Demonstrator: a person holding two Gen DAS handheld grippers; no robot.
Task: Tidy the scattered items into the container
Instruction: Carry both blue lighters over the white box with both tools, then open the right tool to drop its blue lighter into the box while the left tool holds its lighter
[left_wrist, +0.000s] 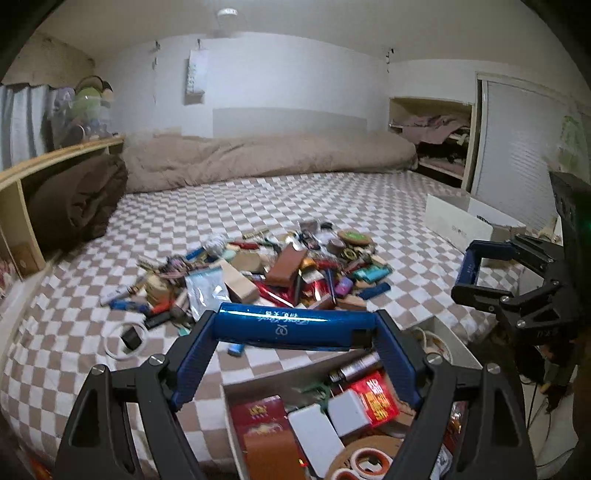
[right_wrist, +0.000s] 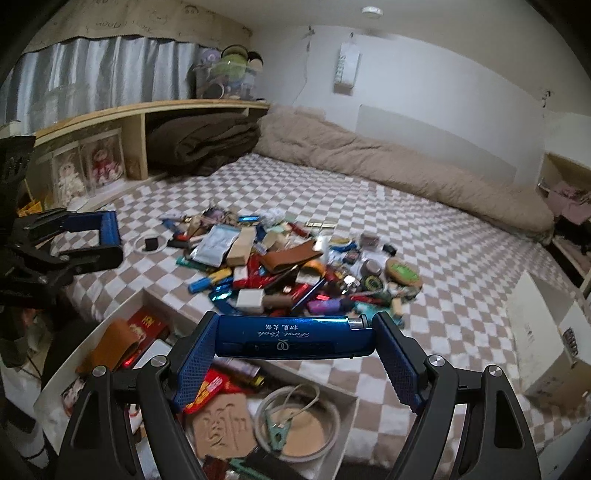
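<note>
Each gripper is shut on a shiny blue tube with white script. My left gripper (left_wrist: 293, 328) holds its blue tube (left_wrist: 291, 325) crosswise above the far rim of the white container box (left_wrist: 231, 413). My right gripper (right_wrist: 293, 338) holds its blue tube (right_wrist: 288, 336) crosswise over the same box (right_wrist: 110, 314), which holds red packs, a brown wallet, a white cord coil and tape. A heap of scattered small items (left_wrist: 280, 269) lies on the checkered bed; it also shows in the right wrist view (right_wrist: 288, 262). The right gripper shows at the right of the left wrist view (left_wrist: 472, 266).
A checkered bedsheet (left_wrist: 332, 199) covers the bed, with a beige duvet (left_wrist: 266, 155) along the wall. A wooden shelf (left_wrist: 55, 162) with a brown blanket stands at the left. A white box (left_wrist: 458, 221) sits at the bed's right edge. A white ring with a black cube (left_wrist: 127, 338) lies apart.
</note>
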